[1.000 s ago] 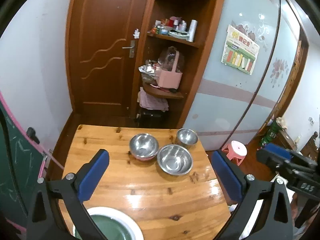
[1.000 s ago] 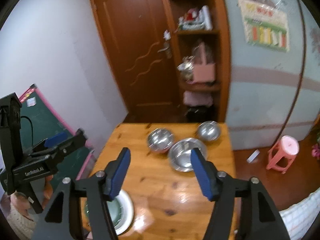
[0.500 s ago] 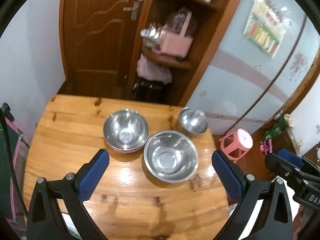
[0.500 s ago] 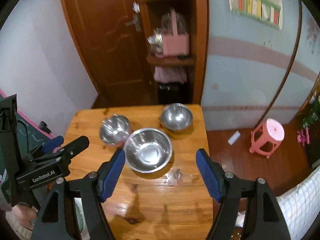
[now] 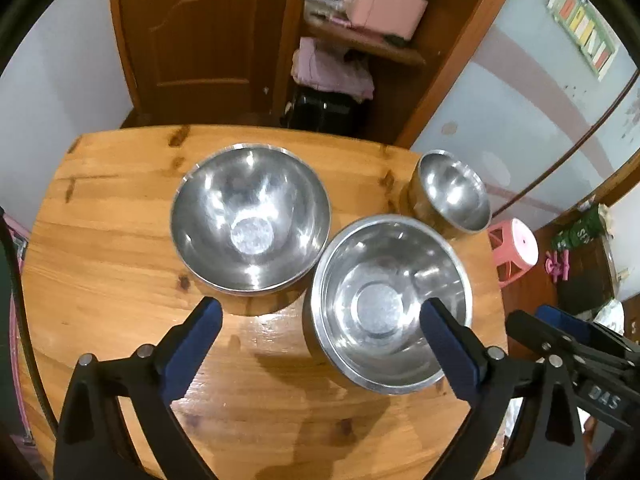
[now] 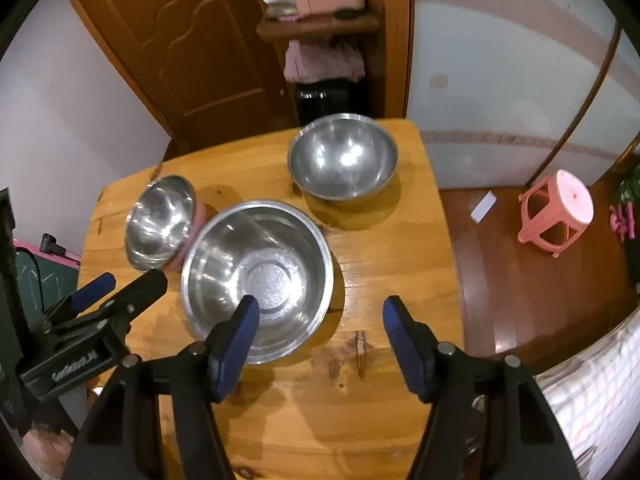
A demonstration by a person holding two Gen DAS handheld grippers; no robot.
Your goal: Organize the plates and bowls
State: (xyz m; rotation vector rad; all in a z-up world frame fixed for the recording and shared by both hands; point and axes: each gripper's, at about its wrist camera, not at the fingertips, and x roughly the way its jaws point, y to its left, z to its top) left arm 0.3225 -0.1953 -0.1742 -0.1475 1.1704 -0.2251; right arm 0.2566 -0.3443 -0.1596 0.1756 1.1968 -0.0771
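Three steel bowls (image 5: 251,218) (image 5: 390,306) (image 5: 454,194) sitting upright, mouths facing up, mid-frame; left gripper (image 5: 320,332) gaping wide, right gripper (image 6: 318,334) jaws narrowing, gripping nothing.

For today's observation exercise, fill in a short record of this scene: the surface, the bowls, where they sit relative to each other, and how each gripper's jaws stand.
surface: wooden table
bowls: three steel bowls, all upright and empty
large bowl: nearest the grippers
medium bowl: beside the large one, rims close together
small bowl: near the table's far edge, apart from the others
left gripper: jaws open, holding nothing
right gripper: jaws open, just been closing, nothing gripped; one jaw appears in front of the large bowl
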